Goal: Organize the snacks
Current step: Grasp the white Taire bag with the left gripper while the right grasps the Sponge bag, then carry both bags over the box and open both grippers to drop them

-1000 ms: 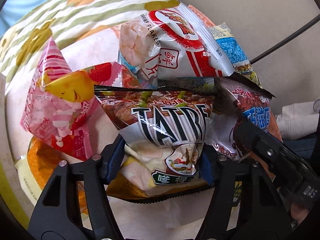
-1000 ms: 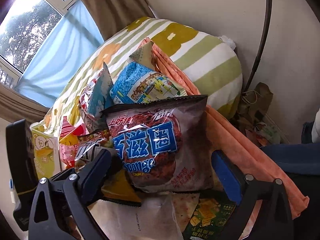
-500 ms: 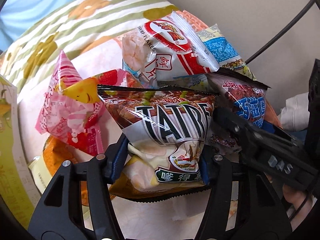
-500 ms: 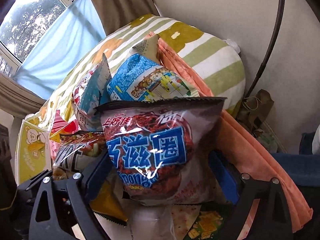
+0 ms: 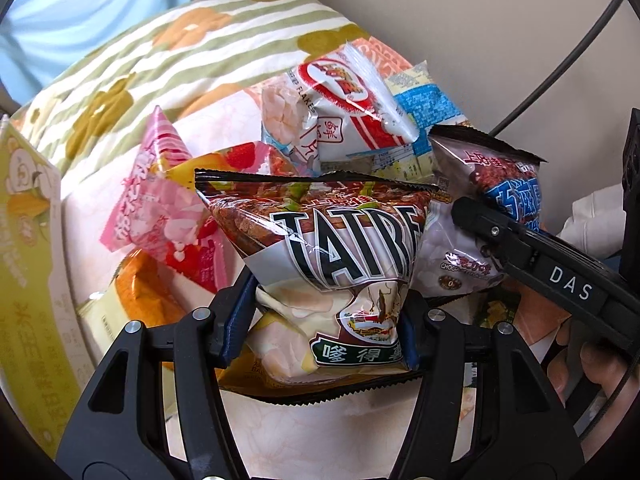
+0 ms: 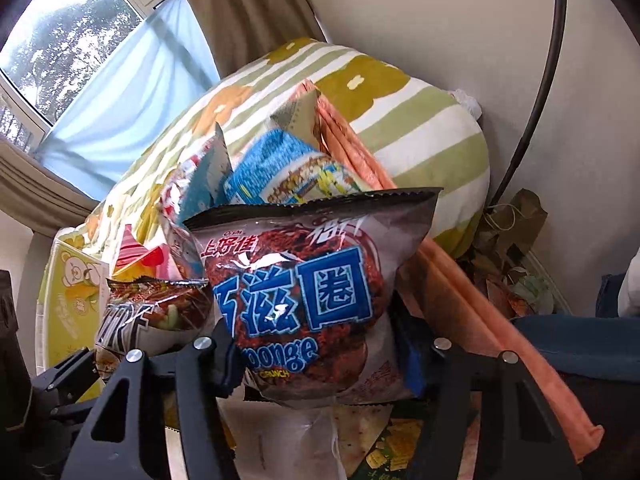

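Note:
My left gripper (image 5: pixel 326 324) is shut on the lower part of a brown and white TATRE chip bag (image 5: pixel 332 248) and holds it upright. My right gripper (image 6: pixel 320 356) is shut on a dark chocolate ring snack bag (image 6: pixel 316 296) with blue lettering. That bag also shows in the left wrist view (image 5: pixel 486 216), right beside the TATRE bag, with a right gripper finger (image 5: pixel 532 248) across it. The TATRE bag shows at the left of the right wrist view (image 6: pixel 156 320). Both bags stand over a pile of snacks.
Behind lie a white and red shrimp flakes bag (image 5: pixel 340 116), a blue bag (image 6: pixel 288 172), a pink strawberry bag (image 5: pixel 168 208) and an orange packet (image 5: pixel 140 300). A striped pillow (image 6: pixel 420 128) leans on the wall. A yellow-green box (image 5: pixel 28 264) stands left. An orange cloth (image 6: pixel 472 300) hangs right.
The right gripper has closed in on the chocolate ring bag and now grips it. Both bags have risen slightly and both views have tilted upward.

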